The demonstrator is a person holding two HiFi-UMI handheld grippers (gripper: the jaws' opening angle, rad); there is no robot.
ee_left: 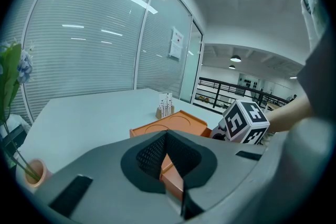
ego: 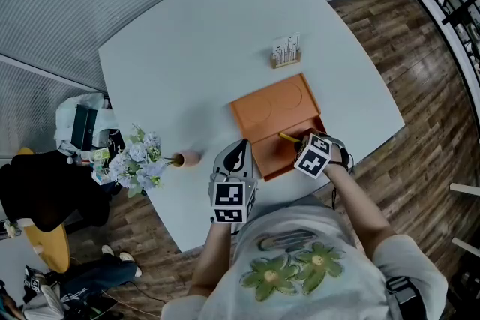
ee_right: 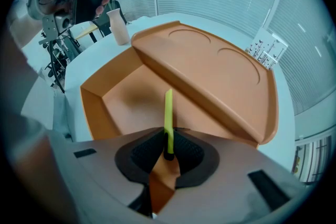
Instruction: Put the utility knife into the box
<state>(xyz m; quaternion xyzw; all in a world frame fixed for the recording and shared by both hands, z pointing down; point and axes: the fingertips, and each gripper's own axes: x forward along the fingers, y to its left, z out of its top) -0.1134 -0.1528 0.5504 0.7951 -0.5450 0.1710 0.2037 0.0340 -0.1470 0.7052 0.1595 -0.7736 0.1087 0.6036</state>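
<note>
Right tool (ee_right: 168, 150) is clamped on one end of the yellow-green utility knife (ee_right: 168, 113). Knife sits over the open tray of the orange box (ee_right: 123, 94), free end toward the box's lid; contact with the tray unclear. Left tool (ee_left: 167, 139): jaws together, nothing between, just beside the box, over the surface (ego: 187, 49).

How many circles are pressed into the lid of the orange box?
2. Both are on the open lid of the orange box: one circle toward the vase side, the other toward the card stand. The whole lid shows, so none seems hidden.
</note>
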